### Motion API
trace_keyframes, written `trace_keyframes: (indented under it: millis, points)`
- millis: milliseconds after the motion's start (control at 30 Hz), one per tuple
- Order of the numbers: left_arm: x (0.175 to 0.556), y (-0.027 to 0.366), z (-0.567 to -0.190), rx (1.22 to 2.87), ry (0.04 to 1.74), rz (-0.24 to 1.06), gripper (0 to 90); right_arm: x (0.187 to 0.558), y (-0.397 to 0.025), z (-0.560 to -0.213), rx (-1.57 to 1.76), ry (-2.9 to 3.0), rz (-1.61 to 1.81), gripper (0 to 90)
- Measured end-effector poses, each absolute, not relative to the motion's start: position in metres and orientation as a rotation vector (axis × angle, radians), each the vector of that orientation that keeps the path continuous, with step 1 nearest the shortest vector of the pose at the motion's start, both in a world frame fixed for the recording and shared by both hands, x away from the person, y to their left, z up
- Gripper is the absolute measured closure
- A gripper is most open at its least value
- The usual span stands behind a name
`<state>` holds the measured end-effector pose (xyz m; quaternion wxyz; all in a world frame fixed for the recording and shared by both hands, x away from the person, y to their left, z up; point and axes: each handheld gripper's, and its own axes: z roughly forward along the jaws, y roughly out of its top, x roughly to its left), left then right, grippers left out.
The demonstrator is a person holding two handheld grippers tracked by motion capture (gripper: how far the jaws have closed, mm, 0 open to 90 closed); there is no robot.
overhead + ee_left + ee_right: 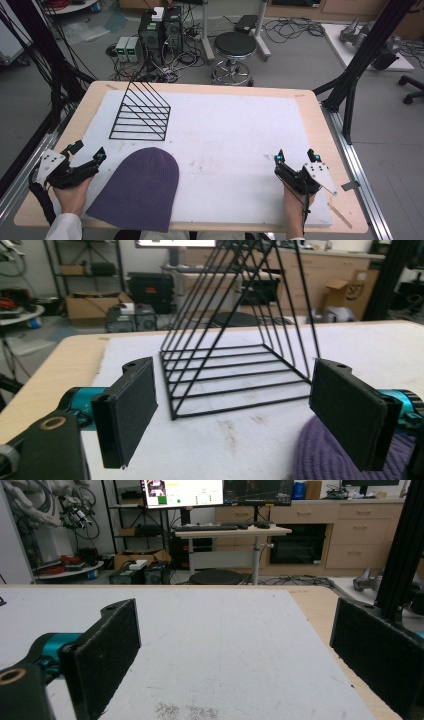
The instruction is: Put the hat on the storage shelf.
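Observation:
A purple knit beanie (137,189) lies flat on the white mat (225,135) near the front left; its edge shows in the left gripper view (325,455). A black wire triangular rack (141,114) stands behind it at the back left, seen close ahead as the rack (235,360). My left gripper (88,152) rests open at the table's left edge, just left of the beanie; its jaws (235,415) are wide apart and hold nothing. My right gripper (295,154) sits open near the front right of the mat, jaws (235,655) wide over bare mat.
The wooden table (320,107) rim borders the mat. Beyond the far edge are a stool (235,47), computer boxes (160,32) and floor cables. Black frame posts (360,55) stand at the right and left.

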<state>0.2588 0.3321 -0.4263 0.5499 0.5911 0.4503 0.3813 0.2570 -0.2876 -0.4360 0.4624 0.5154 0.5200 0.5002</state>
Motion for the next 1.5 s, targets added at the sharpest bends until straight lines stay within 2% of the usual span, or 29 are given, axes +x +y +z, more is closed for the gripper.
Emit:
trace_keyframes:
  millis: [400,833,1133,1500]
  points:
    - [0.266,0.322,-0.412,1.48,1.046,0.792,17.9,0.257,-0.285,-0.436,1.254,1.299,1.208,5.2]
    - [0.282,0.307,-0.409,1.646,1.03,0.682,17.8,0.258,-0.284,-0.436,1.246,1.317,1.202,5.2]
    - [0.294,0.302,-0.413,1.76,1.075,0.566,17.7,0.258,-0.283,-0.436,1.237,1.328,1.194,5.2]
    - [0.301,0.302,-0.411,1.811,1.101,0.505,18.1,0.258,-0.281,-0.436,1.234,1.333,1.192,5.2]
